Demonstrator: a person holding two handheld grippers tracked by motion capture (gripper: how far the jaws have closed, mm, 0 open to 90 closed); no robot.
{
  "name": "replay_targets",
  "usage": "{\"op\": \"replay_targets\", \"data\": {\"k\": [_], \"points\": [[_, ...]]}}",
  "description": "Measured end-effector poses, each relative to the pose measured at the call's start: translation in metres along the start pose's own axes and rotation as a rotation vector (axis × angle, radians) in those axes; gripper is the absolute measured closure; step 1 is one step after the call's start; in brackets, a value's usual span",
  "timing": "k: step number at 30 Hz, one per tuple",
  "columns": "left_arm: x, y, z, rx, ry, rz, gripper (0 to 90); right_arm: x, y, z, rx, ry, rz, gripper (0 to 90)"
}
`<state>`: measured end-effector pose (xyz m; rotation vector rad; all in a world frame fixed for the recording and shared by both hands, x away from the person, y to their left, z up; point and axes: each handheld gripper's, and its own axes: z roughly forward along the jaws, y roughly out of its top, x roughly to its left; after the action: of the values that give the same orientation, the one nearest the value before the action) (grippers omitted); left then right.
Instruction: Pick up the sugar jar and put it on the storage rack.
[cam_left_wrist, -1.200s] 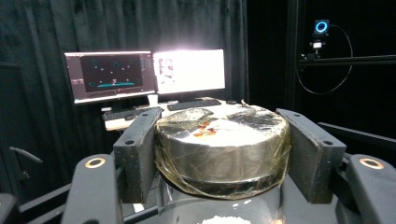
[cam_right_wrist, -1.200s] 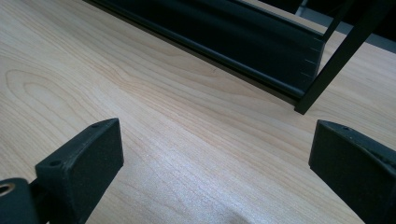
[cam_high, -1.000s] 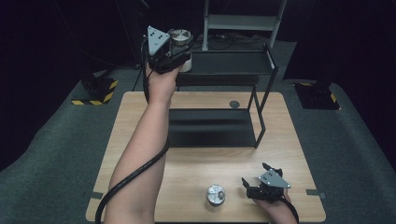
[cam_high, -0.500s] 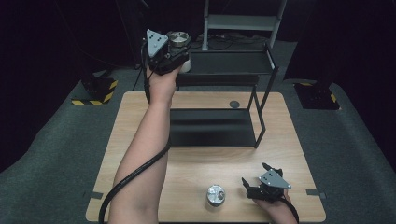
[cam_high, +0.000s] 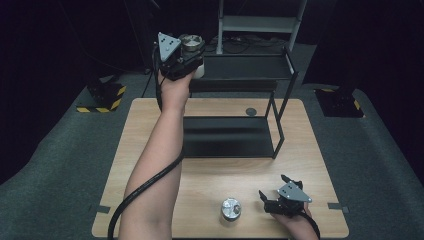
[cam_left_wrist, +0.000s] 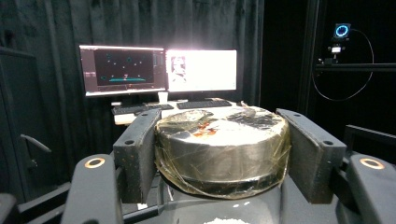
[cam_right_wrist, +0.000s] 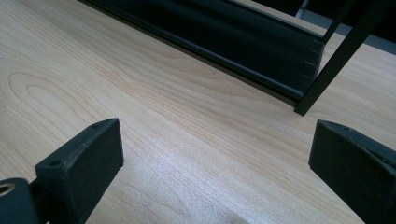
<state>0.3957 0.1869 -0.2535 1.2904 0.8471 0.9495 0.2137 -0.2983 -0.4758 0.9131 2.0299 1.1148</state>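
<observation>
Nearest in, the right gripper (cam_high: 272, 200) rests on the pale wooden counter (cam_high: 150, 150) in front of the black two-tier metal rack (cam_high: 240, 135), jaws spread apart with nothing between them. Just to its left, also in front of the rack, stands a small silver round tin (cam_high: 231, 208) — untouched, and likely next in line. Further out, the bare forearm (cam_high: 155, 160) stretches past the rack's left side, and up at the far end the left gripper (cam_high: 192, 52) is clamped on a round metal tin wrapped in clear film (cam_left_wrist: 222, 149), held at the left end of the rack's top shelf (cam_high: 245, 70). This looks like the placing step: what's needed is to carry the tin over the shelf rim, lower it flat, then let go. That raised rim is the obstacle — beyond the rack, a grey shelving unit (cam_high: 262, 22) stands clear of the work.
</observation>
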Motion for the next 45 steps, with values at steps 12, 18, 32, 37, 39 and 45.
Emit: {"op": "replay_targets", "data": {"k": [12, 18, 32, 37, 39, 45], "points": [[-0.004, 0.003, -0.001, 0.011, 0.002, 0.027, 32.9, 0.002, 0.001, 0.000, 0.006, -0.003, -0.012, 2.0], [-0.010, 0.005, -0.001, 0.017, 0.041, -0.019, 22.5, 0.000, 0.001, 0.000, 0.004, 0.001, -0.003, 2.0], [-0.018, 0.011, -0.015, 0.032, 0.050, -0.026, 0.3, 0.000, 0.001, 0.001, 0.008, 0.001, -0.005, 2.0], [-0.022, 0.015, -0.023, 0.036, 0.045, -0.013, 0.3, 0.001, 0.001, 0.000, 0.006, 0.000, -0.007, 2.0], [-0.024, 0.016, -0.027, 0.031, 0.040, -0.006, 0.3, 0.001, 0.001, 0.000, 0.006, -0.001, -0.010, 2.0], [-0.029, 0.016, -0.040, 0.026, 0.037, -0.002, 0.4, 0.002, 0.001, 0.000, 0.007, -0.002, -0.013, 2.0]]}}
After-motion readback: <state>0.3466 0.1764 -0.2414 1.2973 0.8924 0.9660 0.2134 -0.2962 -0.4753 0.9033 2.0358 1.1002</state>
